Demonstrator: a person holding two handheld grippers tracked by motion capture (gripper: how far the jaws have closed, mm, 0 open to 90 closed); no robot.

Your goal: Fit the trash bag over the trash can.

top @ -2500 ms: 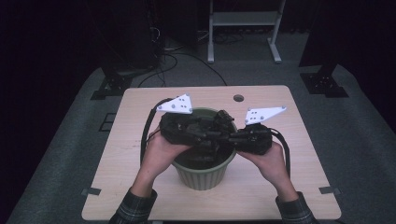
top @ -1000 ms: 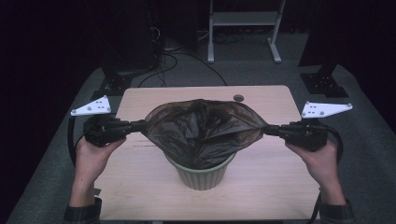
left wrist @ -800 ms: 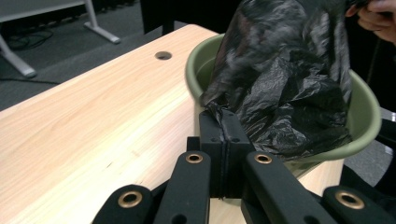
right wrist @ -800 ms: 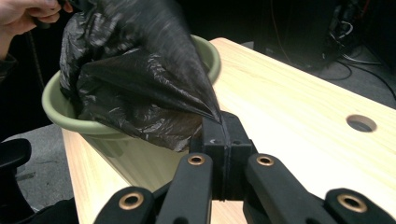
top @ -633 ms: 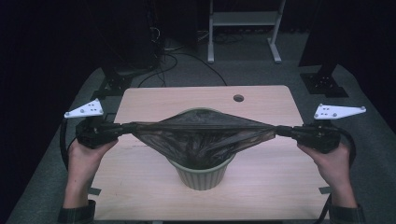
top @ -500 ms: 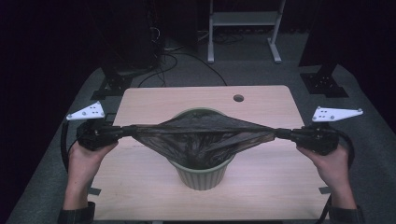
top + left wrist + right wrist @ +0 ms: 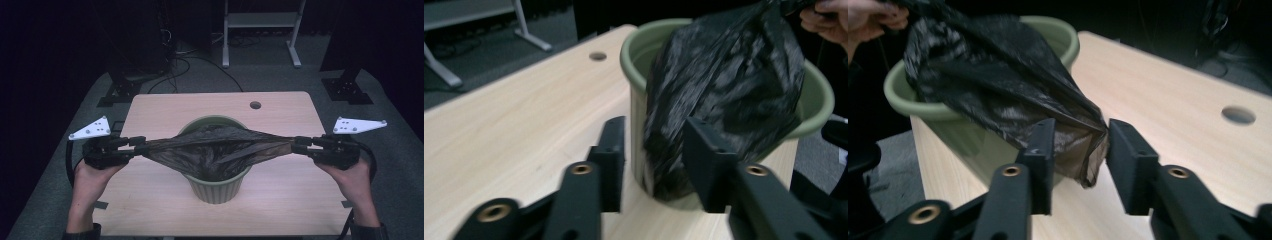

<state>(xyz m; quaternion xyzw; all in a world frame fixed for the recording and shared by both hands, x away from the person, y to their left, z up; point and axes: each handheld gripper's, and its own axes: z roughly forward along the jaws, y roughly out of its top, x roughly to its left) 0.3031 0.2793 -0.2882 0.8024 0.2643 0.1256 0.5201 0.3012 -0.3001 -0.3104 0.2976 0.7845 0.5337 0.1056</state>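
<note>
Black plastic, thin and crinkly: that's the bin bag (image 7: 215, 150) I've got stretched across the green bin (image 7: 216, 186), which stands a bit nearer my edge than mid-table. Nearest me in the high view, both forearms come up from the bottom edge, w/ the left gripper (image 7: 136, 146) out past the table's left side and the right gripper (image 7: 298, 145) out near the right side, well apart. Bag is pulled flat between them, its middle sagging down into the bin's mouth. In the left gripper view the jaws stand apart w/ a fold of bag (image 7: 724, 95) between them, but the picture is blurred so I can't tell if they actually pinch it; from above the bag's left end does run right to the tips. In the right gripper view the jaws (image 7: 1075, 142) sit either side of the bag's bunched corner (image 7: 1083, 145), a little gap showing by one pad; whether it's gripped I can't tell either. The table (image 7: 165, 112) is light wood, w/ a round cable hole (image 7: 255, 105) behind the bin. Farther off: grey floor, a white frame's legs (image 7: 260, 35).
</note>
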